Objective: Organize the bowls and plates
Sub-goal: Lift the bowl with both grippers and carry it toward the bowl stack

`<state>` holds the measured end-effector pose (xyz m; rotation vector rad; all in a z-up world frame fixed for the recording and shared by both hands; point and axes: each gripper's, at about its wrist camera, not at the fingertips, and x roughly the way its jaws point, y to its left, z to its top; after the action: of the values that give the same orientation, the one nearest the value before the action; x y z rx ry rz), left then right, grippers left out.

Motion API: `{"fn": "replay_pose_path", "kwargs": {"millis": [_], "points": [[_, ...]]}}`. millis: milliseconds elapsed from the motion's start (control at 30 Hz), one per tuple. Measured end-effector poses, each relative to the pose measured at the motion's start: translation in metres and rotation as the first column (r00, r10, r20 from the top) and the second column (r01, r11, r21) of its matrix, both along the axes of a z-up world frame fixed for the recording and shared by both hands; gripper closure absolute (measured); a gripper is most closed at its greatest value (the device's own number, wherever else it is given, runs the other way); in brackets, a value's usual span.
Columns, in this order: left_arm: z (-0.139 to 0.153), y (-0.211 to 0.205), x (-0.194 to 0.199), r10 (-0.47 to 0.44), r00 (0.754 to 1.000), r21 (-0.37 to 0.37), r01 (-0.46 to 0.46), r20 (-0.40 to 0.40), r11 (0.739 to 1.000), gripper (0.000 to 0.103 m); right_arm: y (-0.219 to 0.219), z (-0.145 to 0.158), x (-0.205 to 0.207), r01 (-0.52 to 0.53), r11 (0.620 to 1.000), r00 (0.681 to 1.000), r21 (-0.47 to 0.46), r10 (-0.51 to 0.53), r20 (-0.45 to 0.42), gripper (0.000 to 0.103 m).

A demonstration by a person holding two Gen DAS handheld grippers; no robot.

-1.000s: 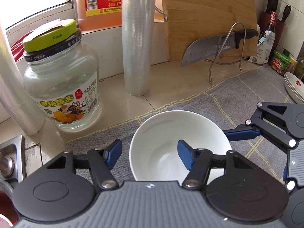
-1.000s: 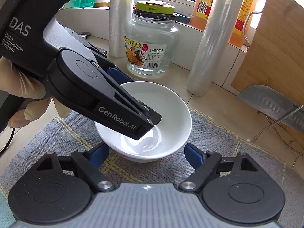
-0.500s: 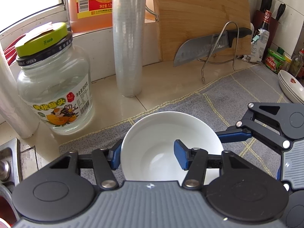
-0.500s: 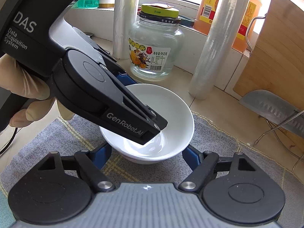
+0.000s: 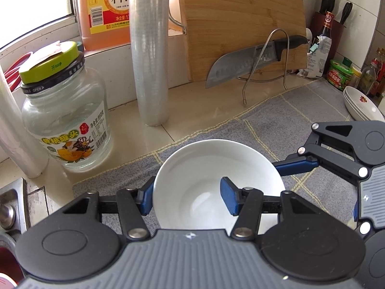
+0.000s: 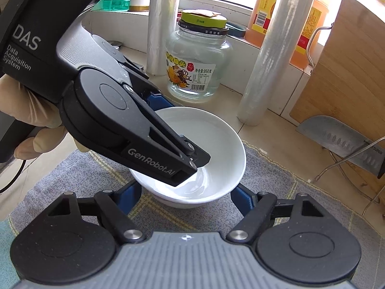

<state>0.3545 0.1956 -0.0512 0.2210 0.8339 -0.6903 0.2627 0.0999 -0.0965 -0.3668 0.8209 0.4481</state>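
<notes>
Left wrist view: left tool (image 5: 187, 198) is clamped on the near-left wall of the round white ceramic bowl (image 5: 211, 168), lower centre of frame, one pad outside, one inside. Right tool (image 6: 185, 196) straddles the bowl's base on the grey checked cloth (image 6: 288, 192), pads seemingly pressing. Lifting well likely means raising both together, level, toward the stacked white plates (image 5: 361, 104) at far right.

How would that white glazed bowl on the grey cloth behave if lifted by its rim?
The white glazed bowl looks stiff and probably breakable. Its glossy wall may slip between pads. It looks empty, so probably light; the grey cloth should steady it against sliding.
</notes>
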Motion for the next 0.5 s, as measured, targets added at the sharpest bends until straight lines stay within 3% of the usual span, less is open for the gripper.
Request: {"fn": "replay_pose_path", "kwargs": {"millis": [500], "points": [[0.029, -0.013, -0.044, -0.028, 0.999, 0.000, 0.028, 0.027, 1.000, 0.048, -0.018, 0.026, -0.043, -0.011, 1.000, 1.000, 0.005, 0.011, 0.017, 0.019]]}}
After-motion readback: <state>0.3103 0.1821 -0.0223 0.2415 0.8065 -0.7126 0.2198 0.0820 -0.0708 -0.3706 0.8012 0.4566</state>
